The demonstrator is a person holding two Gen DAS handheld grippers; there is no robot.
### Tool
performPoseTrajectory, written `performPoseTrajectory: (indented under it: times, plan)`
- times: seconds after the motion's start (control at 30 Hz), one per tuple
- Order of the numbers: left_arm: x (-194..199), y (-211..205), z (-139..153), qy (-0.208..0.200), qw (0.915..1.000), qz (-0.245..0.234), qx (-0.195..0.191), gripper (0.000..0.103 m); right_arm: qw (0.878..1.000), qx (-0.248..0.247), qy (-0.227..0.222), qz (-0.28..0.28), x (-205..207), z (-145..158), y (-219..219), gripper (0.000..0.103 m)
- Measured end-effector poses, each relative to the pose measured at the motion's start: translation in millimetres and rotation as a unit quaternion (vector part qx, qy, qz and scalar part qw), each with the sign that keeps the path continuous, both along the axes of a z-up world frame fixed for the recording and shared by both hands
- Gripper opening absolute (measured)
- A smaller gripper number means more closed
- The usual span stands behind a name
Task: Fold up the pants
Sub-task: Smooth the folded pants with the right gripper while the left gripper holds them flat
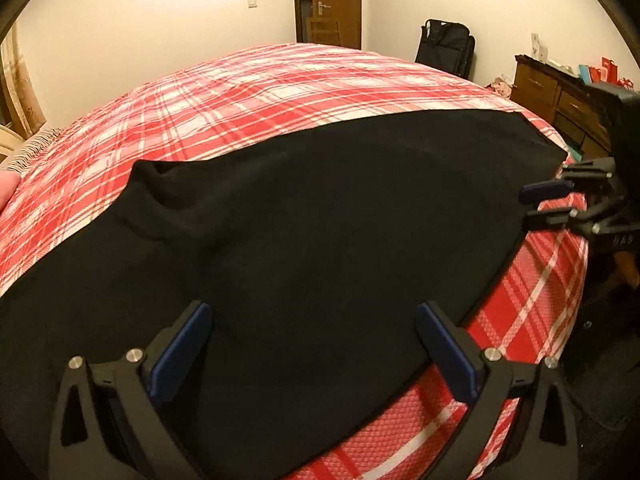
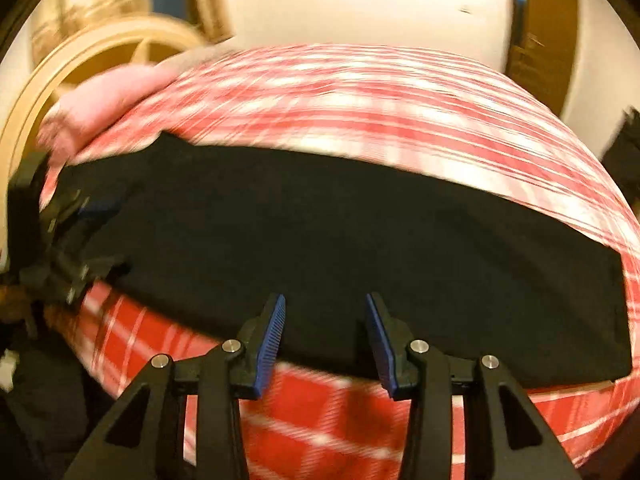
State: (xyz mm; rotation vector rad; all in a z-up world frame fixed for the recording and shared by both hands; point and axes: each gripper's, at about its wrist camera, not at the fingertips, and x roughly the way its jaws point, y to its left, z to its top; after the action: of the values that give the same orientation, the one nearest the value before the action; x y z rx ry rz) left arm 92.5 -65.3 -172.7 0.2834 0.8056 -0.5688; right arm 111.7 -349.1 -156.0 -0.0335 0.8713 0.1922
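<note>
Black pants (image 1: 320,220) lie spread flat across a bed with a red and white plaid cover (image 1: 260,88). They also fill the middle of the right wrist view (image 2: 340,240). My left gripper (image 1: 312,320) is open wide, its blue pads just above the pants near the bed's near edge. My right gripper (image 2: 325,312) is open over the pants' near edge. It also shows at the right of the left wrist view (image 1: 534,206), open beside the pants' right end. The left gripper shows blurred at the left edge of the right wrist view (image 2: 76,248). The right wrist view is motion-blurred.
A wooden door (image 1: 328,4) is at the back. A black bag (image 1: 444,48) leans on the wall. A brown dresser (image 1: 560,100) with small items stands at the right. A pink pillow (image 2: 108,104) and a wooden headboard (image 2: 60,76) are at the bed's left end.
</note>
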Motion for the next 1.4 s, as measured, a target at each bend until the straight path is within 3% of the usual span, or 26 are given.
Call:
performPoseTrajectory:
  times: [0.1,0.17,0.7,0.9,1.0,1.1,1.13,1.27,1.4]
  plan:
    - [1.7,-0.7,-0.1,0.002,1.0,0.002,0.004,0.103,0.999,-0.022,0.0,-0.047,13.7,-5.1,-22.4,0.044]
    - [2.9,-3.8,-0.8,0.002,1.0,0.004,0.005,0.103,0.997,-0.024,0.023,-0.07,19.1,-17.9,-35.4,0.044]
    - [7.4,-4.6,2.0,0.013,0.9998,0.015,0.006,0.103,0.997,-0.043,0.003,-0.071,-4.1,-27.9,-35.6,0.046]
    - [6.3,-19.2,23.5,-0.01,0.9997,-0.004,-0.02,0.103,0.996,-0.049,-0.001,-0.073,-5.3,-29.3,-32.5,0.046]
    - [10.7,-38.9,18.6,-0.009,0.9995,-0.024,-0.017,0.103,0.997,-0.045,-0.004,-0.068,-6.7,-30.1,-34.1,0.046]
    - [12.1,-53.9,-2.1,0.022,0.9988,-0.045,0.002,0.103,0.998,-0.021,0.007,-0.052,-5.0,-23.9,-44.4,0.046]
    - [6.1,-55.7,-3.4,-0.004,0.9989,-0.047,0.002,0.103,0.998,-0.004,0.01,-0.055,-4.3,-22.0,-51.3,0.046]
    - [4.8,-52.2,6.4,0.007,0.9984,-0.051,-0.023,0.103,0.994,0.021,0.008,-0.109,-1.2,-13.7,-95.6,0.046]
    - [8.6,-55.5,24.7,-0.026,0.9981,-0.044,-0.034,0.103,0.988,0.06,0.017,-0.142,1.1,-18.0,-135.0,0.046]
